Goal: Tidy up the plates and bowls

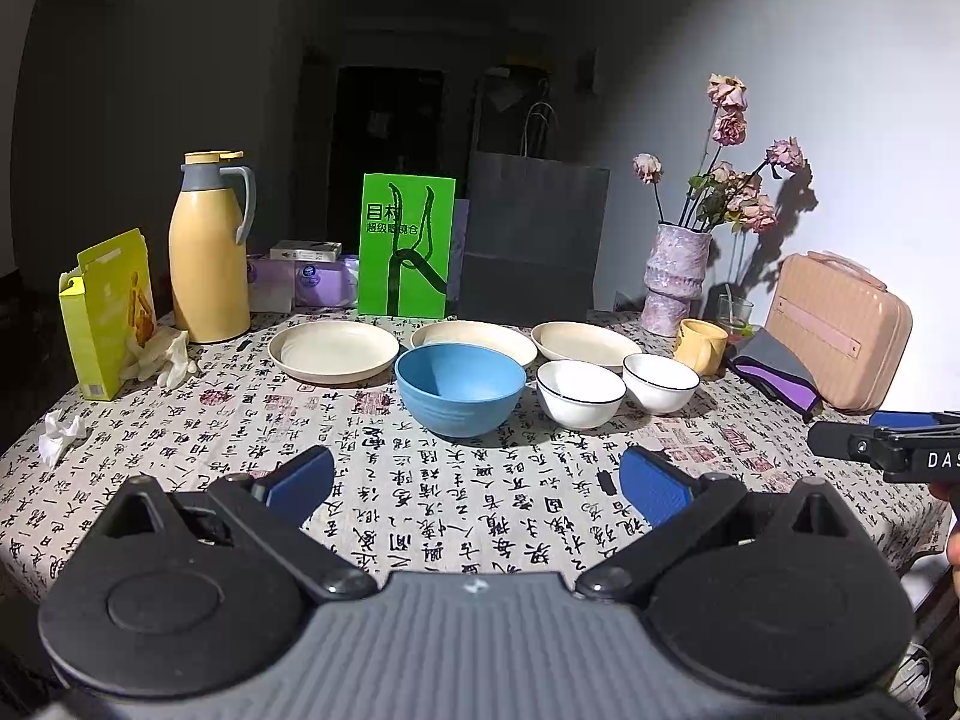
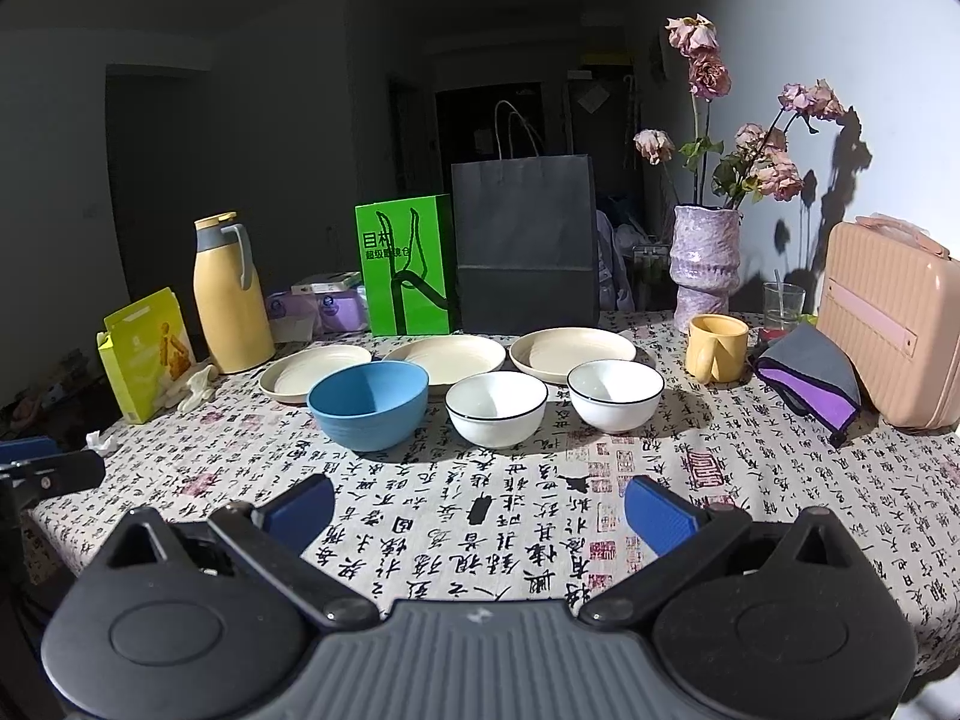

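Nearest the lens, the left gripper [image 1: 477, 483] and right gripper [image 2: 480, 513] both hover with jaws spread wide and nothing between them, above the calligraphy tablecloth [image 2: 540, 540]. Beyond, from left to right, stand a ribbed blue bowl [image 2: 368, 403] and two white bowls with dark rims [image 2: 496, 407] [image 2: 615, 394]. Behind them three shallow cream plates [image 2: 318, 370] [image 2: 444, 355] [image 2: 572, 351] lie in a row.

Glossy white bowls [image 2: 497, 408]; matt blue bowl [image 2: 367, 403].

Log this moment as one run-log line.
left gripper: open, empty | right gripper: open, empty | three cream plates, blue plastic bowl, two black-rimmed white bowls: unstacked
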Available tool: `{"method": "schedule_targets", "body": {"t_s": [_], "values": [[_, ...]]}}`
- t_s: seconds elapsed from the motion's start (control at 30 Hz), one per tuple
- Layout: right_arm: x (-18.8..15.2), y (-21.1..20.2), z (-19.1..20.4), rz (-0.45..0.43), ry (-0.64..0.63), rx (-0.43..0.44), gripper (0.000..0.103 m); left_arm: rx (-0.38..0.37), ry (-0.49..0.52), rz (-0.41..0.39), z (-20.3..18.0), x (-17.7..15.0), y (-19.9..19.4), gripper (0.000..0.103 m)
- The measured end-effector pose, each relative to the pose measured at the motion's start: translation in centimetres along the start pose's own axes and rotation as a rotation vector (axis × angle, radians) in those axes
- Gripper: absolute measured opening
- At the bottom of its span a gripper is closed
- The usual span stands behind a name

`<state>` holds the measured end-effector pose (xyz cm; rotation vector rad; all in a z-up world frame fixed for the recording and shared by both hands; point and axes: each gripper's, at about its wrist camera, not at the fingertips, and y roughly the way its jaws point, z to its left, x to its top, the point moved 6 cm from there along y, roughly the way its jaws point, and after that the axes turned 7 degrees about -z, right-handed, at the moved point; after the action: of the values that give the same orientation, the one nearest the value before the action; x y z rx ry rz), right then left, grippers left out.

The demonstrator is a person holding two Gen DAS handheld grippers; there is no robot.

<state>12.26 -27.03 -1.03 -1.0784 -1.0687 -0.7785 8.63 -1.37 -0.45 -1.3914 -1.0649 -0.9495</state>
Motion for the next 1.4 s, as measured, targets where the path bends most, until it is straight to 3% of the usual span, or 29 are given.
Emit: {"method": "schedule_targets", "body": {"t_s": [0.73, 1.4], "values": [[0.8, 3.4, -0.4, 0.013, 0.000, 0.010, 0.103, 0.004, -0.003, 0.040, 0.4, 1.0, 4.2, 0.103], [3.5, 10.6, -1.0, 0.025, 0.026, 0.029, 0.103, 0.001, -0.022, 0.066, 1.7, 3.3, 10.3, 0.103]]}}
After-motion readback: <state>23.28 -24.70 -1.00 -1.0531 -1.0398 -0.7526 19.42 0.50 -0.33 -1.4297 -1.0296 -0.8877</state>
